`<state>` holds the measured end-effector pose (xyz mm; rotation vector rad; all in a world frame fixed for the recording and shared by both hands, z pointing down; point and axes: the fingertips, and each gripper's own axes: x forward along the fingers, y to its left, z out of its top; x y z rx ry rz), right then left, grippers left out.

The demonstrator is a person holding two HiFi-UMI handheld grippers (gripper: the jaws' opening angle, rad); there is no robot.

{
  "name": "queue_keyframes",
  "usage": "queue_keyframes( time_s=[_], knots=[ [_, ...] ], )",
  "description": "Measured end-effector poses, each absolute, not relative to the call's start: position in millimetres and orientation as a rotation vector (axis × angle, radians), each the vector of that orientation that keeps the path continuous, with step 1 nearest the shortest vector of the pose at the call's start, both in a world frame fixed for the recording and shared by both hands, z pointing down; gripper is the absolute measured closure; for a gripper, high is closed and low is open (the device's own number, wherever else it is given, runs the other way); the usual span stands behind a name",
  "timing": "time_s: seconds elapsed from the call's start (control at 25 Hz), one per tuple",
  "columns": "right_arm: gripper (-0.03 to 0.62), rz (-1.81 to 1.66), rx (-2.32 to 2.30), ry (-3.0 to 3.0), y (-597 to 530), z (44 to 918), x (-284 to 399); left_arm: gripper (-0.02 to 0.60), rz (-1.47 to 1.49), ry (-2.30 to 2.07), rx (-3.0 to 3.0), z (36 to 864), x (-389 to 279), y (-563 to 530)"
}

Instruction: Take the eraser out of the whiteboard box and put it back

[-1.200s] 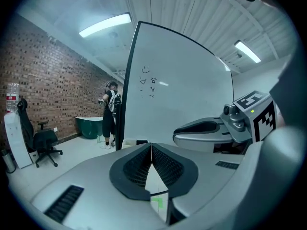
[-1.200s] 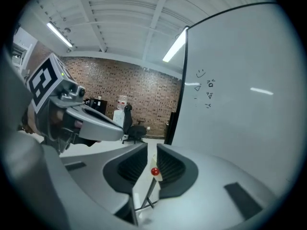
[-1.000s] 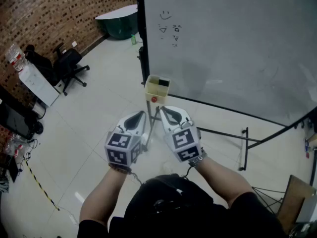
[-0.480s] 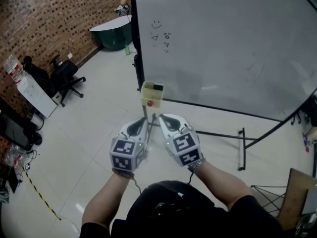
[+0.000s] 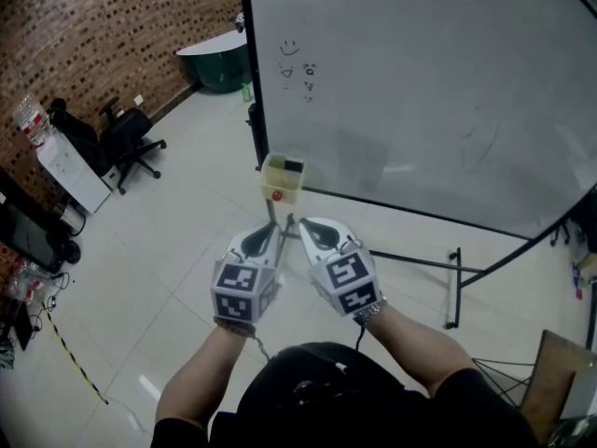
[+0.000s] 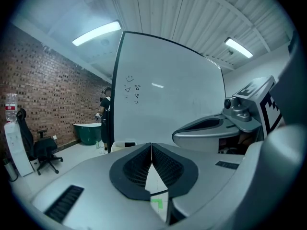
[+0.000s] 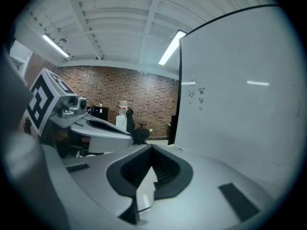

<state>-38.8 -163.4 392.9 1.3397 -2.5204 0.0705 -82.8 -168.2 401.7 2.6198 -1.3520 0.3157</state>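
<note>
A cream whiteboard box (image 5: 278,183) hangs at the lower left corner of the whiteboard (image 5: 420,91). A dark eraser (image 5: 293,166) lies inside it. My left gripper (image 5: 273,224) and right gripper (image 5: 299,223) are held side by side just short of the box, both shut with nothing between the jaws. In the left gripper view the box (image 6: 123,145) and eraser (image 6: 129,143) show beyond the shut left gripper (image 6: 151,145), with the right gripper (image 6: 216,128) beside it. The right gripper view shows its own gripper (image 7: 151,148) shut and the whiteboard (image 7: 240,104) to its right.
The whiteboard's black stand legs (image 5: 455,287) spread over the floor to the right. At the left stand an office chair (image 5: 131,131), a water dispenser (image 5: 67,164) and a brick wall (image 5: 112,35). A green tub (image 5: 219,62) and a person (image 6: 104,114) are behind the board's left edge.
Both grippers have edged a little towards the box, still side by side. The head view has shifted slightly along the whiteboard.
</note>
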Motion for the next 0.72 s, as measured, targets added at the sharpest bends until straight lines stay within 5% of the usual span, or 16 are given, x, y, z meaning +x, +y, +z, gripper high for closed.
queue_keyframes(
  time_s=[0.72],
  knots=[
    [0.57, 0.094, 1.29, -2.544, -164.5, 400.4, -27.3, 0.581, 0.358, -1.383, 2.585, 411.3, -70.6, -167.1]
  ],
)
